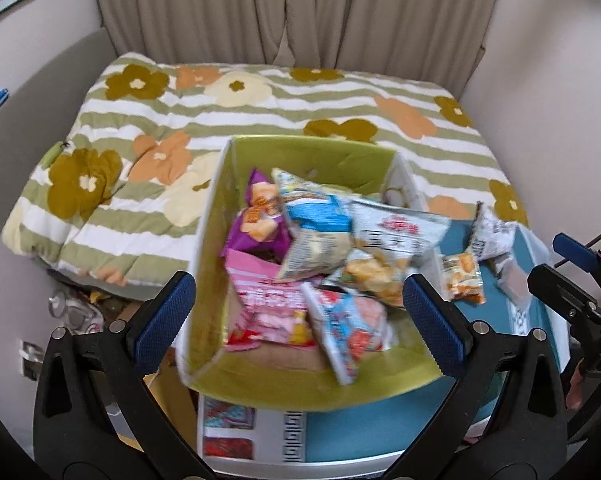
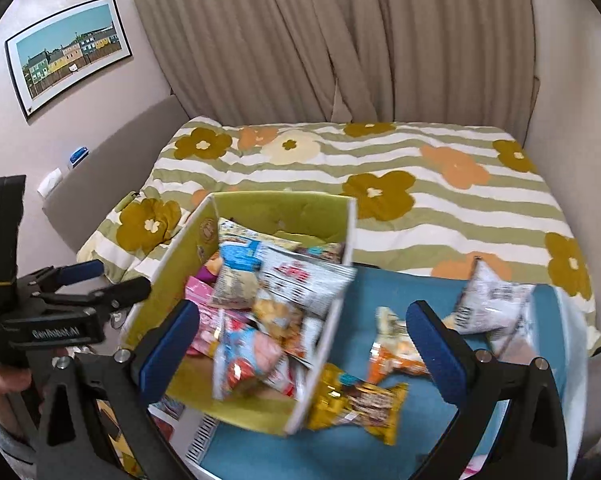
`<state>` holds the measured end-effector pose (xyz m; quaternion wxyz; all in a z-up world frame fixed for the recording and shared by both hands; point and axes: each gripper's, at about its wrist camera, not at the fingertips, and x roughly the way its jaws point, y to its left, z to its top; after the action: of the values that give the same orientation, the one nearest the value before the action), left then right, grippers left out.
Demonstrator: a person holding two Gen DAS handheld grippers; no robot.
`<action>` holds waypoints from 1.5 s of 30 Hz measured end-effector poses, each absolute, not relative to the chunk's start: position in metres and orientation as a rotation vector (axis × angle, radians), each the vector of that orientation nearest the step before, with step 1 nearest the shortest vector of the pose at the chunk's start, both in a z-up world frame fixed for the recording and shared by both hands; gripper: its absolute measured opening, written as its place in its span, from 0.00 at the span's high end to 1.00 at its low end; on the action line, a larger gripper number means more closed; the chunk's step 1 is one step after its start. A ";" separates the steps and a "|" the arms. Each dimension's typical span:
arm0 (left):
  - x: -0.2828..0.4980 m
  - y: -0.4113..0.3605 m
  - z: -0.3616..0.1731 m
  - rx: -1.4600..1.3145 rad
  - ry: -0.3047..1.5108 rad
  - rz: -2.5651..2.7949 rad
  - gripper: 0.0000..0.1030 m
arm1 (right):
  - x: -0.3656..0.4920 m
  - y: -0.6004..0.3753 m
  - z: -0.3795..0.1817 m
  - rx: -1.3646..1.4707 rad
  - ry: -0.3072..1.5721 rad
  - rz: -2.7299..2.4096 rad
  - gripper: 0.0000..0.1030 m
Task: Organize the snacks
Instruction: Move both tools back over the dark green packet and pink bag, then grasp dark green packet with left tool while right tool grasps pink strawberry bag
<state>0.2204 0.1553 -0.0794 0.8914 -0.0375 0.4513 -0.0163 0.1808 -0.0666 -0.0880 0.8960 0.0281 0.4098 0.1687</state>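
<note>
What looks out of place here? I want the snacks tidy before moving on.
Three packets lie loose on the blue surface outside the green box: a yellow one against its side wall, an orange one and a white one. Inside, the packets are heaped untidily, and a white packet overhangs the box wall.
</note>
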 end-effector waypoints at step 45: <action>0.132 -0.149 -0.293 -0.012 1.292 -0.286 0.18 | 0.044 -0.316 -0.248 -0.011 1.017 0.344 0.00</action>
<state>0.1325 -0.1492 -0.2930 0.7888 -0.0056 0.6000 -0.1329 0.0437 -0.3162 -0.2477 0.8593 -0.0053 0.4843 0.1641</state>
